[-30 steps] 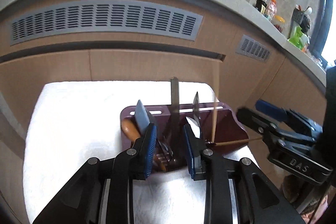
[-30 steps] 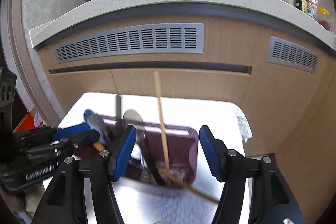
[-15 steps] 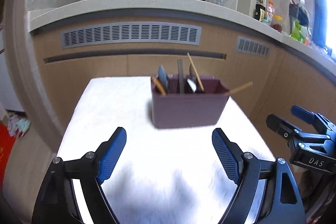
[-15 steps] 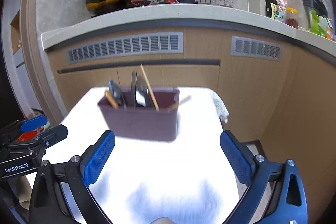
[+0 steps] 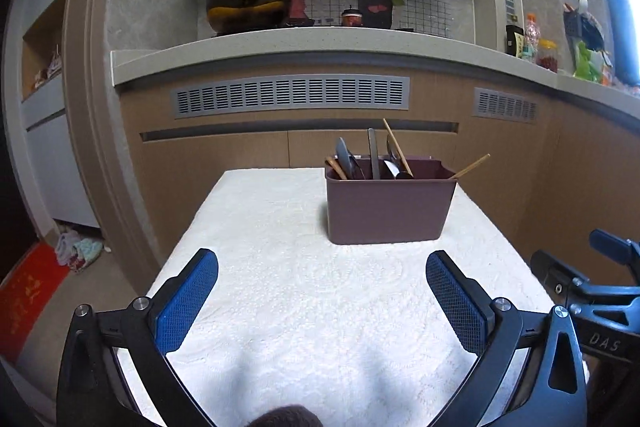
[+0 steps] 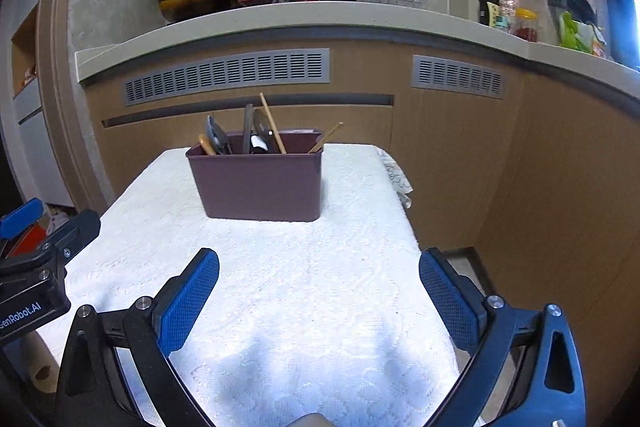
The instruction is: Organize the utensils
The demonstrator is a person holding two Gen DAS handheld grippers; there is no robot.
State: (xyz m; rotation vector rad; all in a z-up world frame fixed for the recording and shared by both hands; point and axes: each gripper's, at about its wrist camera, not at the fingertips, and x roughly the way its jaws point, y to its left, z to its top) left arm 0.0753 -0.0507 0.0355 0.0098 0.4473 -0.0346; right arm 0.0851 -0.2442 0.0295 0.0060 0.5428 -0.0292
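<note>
A maroon utensil holder [image 5: 390,205] stands at the far end of the white-clothed table [image 5: 280,291]. It also shows in the right wrist view [image 6: 260,181]. Several utensils stand in it: a knife [image 5: 374,153], spoons, and wooden chopsticks [image 5: 472,166], one leaning out over the right rim. My left gripper [image 5: 322,301] is open and empty, well back from the holder. My right gripper [image 6: 319,301] is open and empty too, at the near end of the table. Each gripper shows at the edge of the other's view.
A wooden kitchen counter front with grey vents [image 5: 292,95] rises right behind the table. A pot [image 5: 248,3] and jars sit on the counter top. Cloths and a red mat [image 5: 24,291] lie on the floor at the left.
Both grippers have pulled back from over the holder to the near end of the table. The left gripper has opened wide. The holder now stands upright with the utensils in it.
</note>
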